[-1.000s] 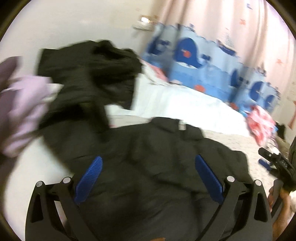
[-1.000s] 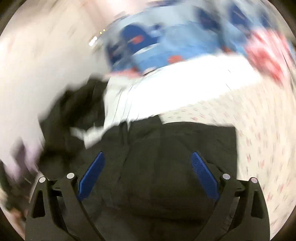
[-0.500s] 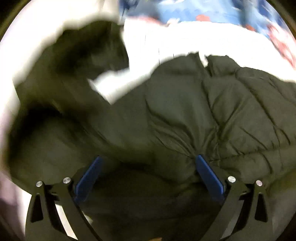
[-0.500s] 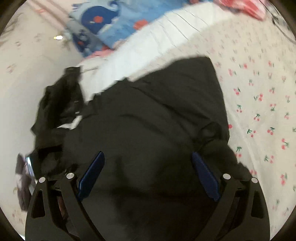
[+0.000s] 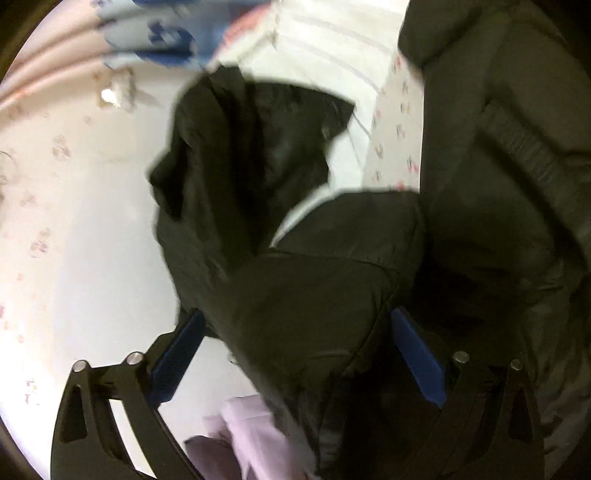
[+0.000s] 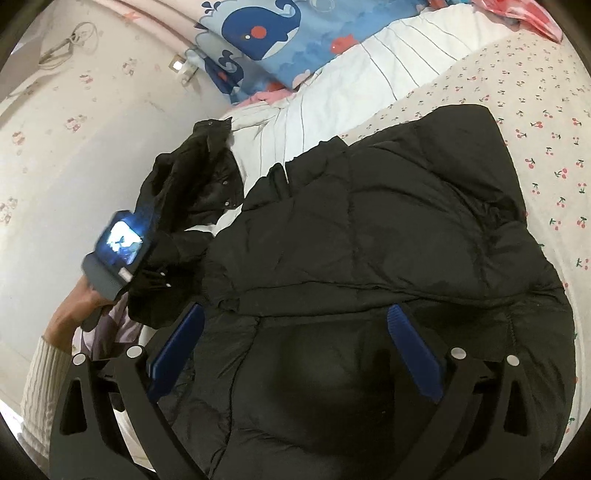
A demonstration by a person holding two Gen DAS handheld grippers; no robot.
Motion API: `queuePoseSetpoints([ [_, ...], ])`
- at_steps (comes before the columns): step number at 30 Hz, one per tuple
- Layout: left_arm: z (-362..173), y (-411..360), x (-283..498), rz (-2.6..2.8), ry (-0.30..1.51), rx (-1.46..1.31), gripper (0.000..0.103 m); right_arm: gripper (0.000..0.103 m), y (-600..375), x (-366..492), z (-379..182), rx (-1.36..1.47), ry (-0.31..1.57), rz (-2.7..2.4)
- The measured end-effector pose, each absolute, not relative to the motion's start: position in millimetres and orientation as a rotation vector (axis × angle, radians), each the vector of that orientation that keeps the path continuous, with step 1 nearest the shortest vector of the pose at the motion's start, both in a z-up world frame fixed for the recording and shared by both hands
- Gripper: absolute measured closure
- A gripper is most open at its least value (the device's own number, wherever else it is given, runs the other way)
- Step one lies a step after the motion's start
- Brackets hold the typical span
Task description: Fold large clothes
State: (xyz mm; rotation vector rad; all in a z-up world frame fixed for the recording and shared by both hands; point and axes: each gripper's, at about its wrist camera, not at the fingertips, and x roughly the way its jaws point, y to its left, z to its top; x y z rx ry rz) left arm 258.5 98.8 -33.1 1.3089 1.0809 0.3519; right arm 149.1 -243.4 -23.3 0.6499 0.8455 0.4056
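- Far left of the right wrist view: the person's left hand (image 6: 79, 301) in a ribbed cream sleeve, gripping the left gripper's handle, which has a little glowing screen on its back.
- Just right of that there's a second dark garment (image 6: 192, 184), crumpled and lumpy with small snaps, lying against the pale floral wall (image 6: 55, 155). A bit of lilac cloth (image 6: 110, 328) pokes out beneath it.
- Upper middle: a whale-print pillow (image 6: 266, 33), smooth cotton, sitting above a white striped quilt (image 6: 369, 85).
- Center to right: the black puffer jacket (image 6: 388, 229), quilted in puffy stitched panels with a slight sheen, spread across the cherry-print bedsheet (image 6: 546, 122). Its lower part fills the bottom of the frame.
- Right gripper (image 6: 295, 347): blue pads spread wide, hovering over the jacket, pinching nothing.
- In the left wrist view (pretty blurry), the left gripper (image 5: 299, 354) is also spread wide, with a bulging fold of the puffer jacket (image 5: 317, 295) sitting between its fingers. I can't tell if the pads actually touch it.
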Motion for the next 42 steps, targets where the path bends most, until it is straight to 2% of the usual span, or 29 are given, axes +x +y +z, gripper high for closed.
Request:
queuePoseSetpoints([
  [1, -31, 106, 263, 0.390, 1.092, 1.263, 0.057, 0.007, -242, 149, -24, 0.656, 0.848, 0.412],
  [4, -2, 128, 272, 0.423, 1.114, 0.963, 0.086, 0.007, -236, 150, -27, 0.667, 0.860, 0.437],
  [7, 21, 140, 257, 0.385, 1.076, 0.771, 0.090, 0.007, -227, 149, -28, 0.675, 0.874, 0.474],
  [12, 72, 129, 211, 0.175, 0.959, 0.465, 0.091, 0.007, -216, 150, -32, 0.721, 0.884, 0.554],
  [15, 78, 101, 192, 0.117, 0.887, 0.540, 0.091, 0.007, -211, 151, -38, 0.752, 0.909, 0.571],
  [17, 83, 95, 189, 0.063, 0.875, 0.497, 0.091, 0.007, -209, 151, -43, 0.765, 0.923, 0.576],
  [24, 134, 65, 142, -0.344, 0.734, 0.082, 0.091, 0.007, -205, 160, -65, 1.144, 0.896, 0.874],
  [29, 115, 19, 97, -0.548, 0.729, 0.027, 0.091, 0.007, -203, 165, -74, 1.333, 0.848, 1.001],
  [35, 47, -19, 72, -0.645, 0.835, 0.095, 0.091, 0.007, -225, 174, -67, 1.375, 0.674, 0.948],
  [36, 39, -21, 70, -0.658, 0.859, 0.097, 0.091, 0.017, -230, 174, -64, 1.344, 0.637, 0.917],
  [37, 33, -20, 71, -0.654, 0.879, 0.112, 0.091, 0.033, -232, 175, -61, 1.293, 0.625, 0.881],
  [38, 32, -19, 69, -0.645, 0.881, 0.127, 0.090, 0.068, -233, 178, -58, 1.251, 0.645, 0.834],
  [39, 33, -16, 65, -0.625, 0.873, 0.147, 0.086, 0.088, -232, 184, -55, 1.211, 0.673, 0.799],
  [41, 44, -1, 56, -0.589, 0.863, 0.155, 0.064, 0.094, -230, 191, -40, 1.110, 0.681, 0.745],
  [42, 55, 10, 50, -0.552, 0.831, 0.156, 0.043, 0.095, -227, 194, -31, 1.066, 0.677, 0.733],
])
